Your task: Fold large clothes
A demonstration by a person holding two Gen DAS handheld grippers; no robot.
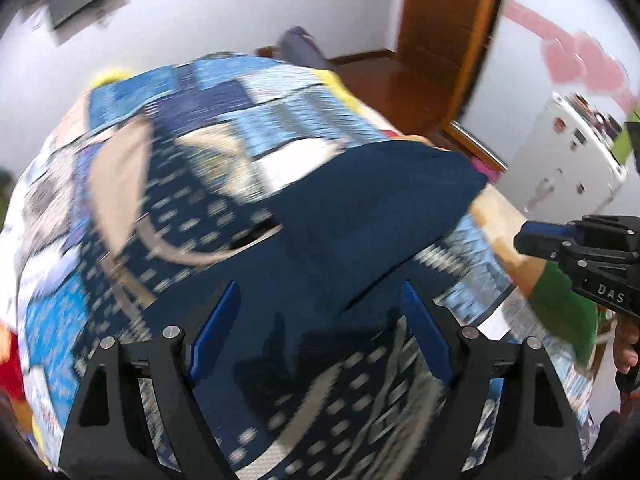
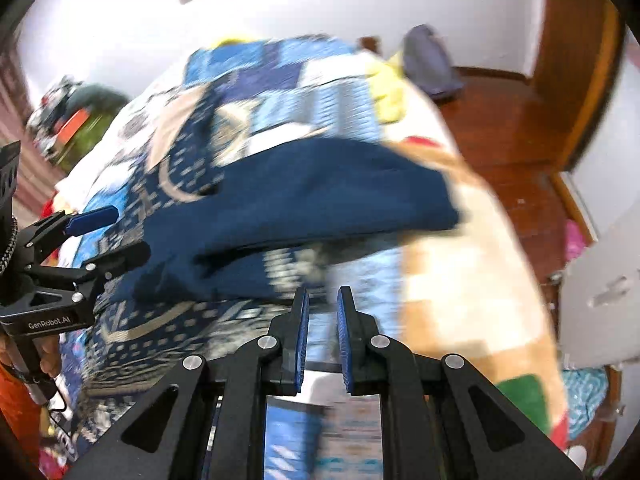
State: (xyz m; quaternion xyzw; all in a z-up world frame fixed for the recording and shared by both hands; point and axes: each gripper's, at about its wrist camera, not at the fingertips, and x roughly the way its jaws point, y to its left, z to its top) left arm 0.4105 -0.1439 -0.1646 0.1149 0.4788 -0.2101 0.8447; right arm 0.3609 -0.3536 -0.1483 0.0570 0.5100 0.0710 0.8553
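The navy knitted garment with pale beige patterning [image 1: 224,216] lies spread across the blue patchwork bedspread [image 1: 248,92], with one plain navy section [image 2: 320,196] already turned over on top of the patterned part. It looks soft and limp, a fairly thick knit with some weight, not slippery, and I judge it would sag and drag if lifted by one point. Better to pinch it at an edge or corner of the folded layer, one hand at each end.

The left gripper [image 1: 320,328] hangs right over the garment, its blue pads spread wide with nothing between them; cloth fills the view beneath, though I cannot tell whether the tips touch it. The right gripper [image 2: 323,334] is clenched with nothing in it, poised near the garment's edge, with bedspread showing below its fingers. Both views are blurred.
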